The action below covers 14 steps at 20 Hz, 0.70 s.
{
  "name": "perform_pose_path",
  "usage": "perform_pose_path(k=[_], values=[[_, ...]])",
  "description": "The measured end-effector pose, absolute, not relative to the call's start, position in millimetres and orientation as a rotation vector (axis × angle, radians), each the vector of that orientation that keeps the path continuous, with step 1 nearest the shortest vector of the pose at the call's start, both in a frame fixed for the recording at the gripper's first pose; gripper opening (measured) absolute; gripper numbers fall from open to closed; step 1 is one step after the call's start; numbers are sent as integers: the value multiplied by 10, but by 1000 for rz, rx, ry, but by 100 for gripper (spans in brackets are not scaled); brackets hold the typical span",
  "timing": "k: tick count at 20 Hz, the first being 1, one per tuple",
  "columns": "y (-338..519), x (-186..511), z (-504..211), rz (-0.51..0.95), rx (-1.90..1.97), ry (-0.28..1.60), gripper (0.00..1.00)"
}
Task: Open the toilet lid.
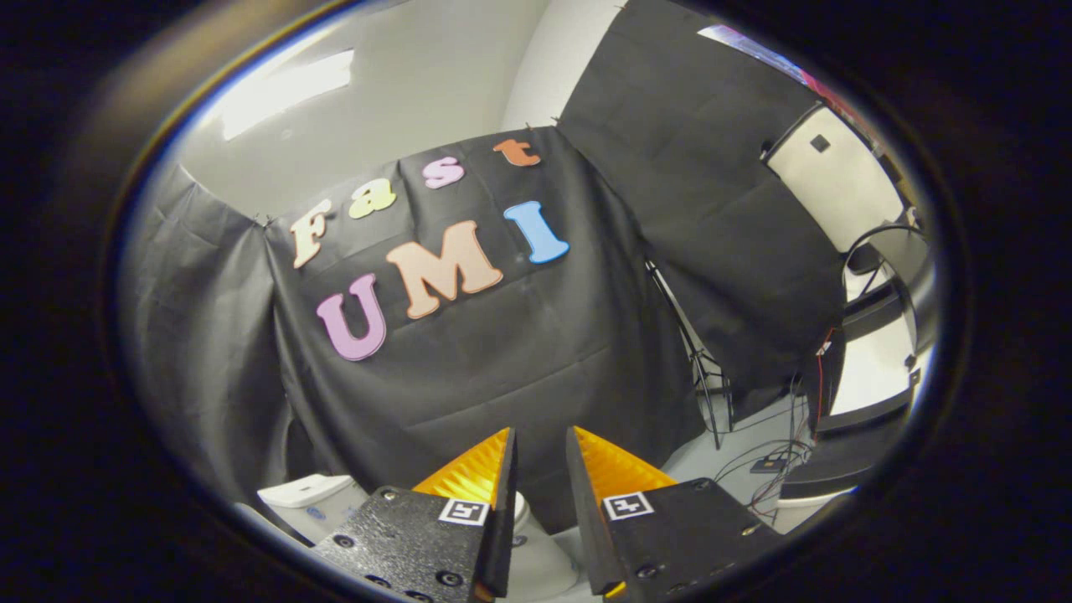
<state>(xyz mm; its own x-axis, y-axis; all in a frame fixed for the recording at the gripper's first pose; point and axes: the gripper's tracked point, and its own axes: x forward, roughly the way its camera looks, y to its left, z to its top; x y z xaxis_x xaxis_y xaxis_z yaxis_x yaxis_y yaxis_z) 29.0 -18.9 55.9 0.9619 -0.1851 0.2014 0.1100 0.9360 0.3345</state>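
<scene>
While the gripper (540,444) hangs above the white toilet (318,498), fingers slightly parted on nothing, we judge approach; next, reach its lid.

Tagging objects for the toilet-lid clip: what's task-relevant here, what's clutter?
Job:
- white toilet, low behind the fingers, partly hidden
- gripper, fingers a little apart, holding nothing

Lying about:
- tripod stand by the cloth
- cables on the floor
- white board

Orange ribbed fingers (481,469) on black jaws, white toilet (314,494), black cloth wall (502,352).
</scene>
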Motion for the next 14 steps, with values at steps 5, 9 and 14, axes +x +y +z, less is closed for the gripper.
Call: perform_pose_path(k=[5,9,14], values=[[55,741,541,-173,431,-214,35],[255,1038,380,-186,548,-206,35],[397,1261,-61,-203,702,-181,36]])
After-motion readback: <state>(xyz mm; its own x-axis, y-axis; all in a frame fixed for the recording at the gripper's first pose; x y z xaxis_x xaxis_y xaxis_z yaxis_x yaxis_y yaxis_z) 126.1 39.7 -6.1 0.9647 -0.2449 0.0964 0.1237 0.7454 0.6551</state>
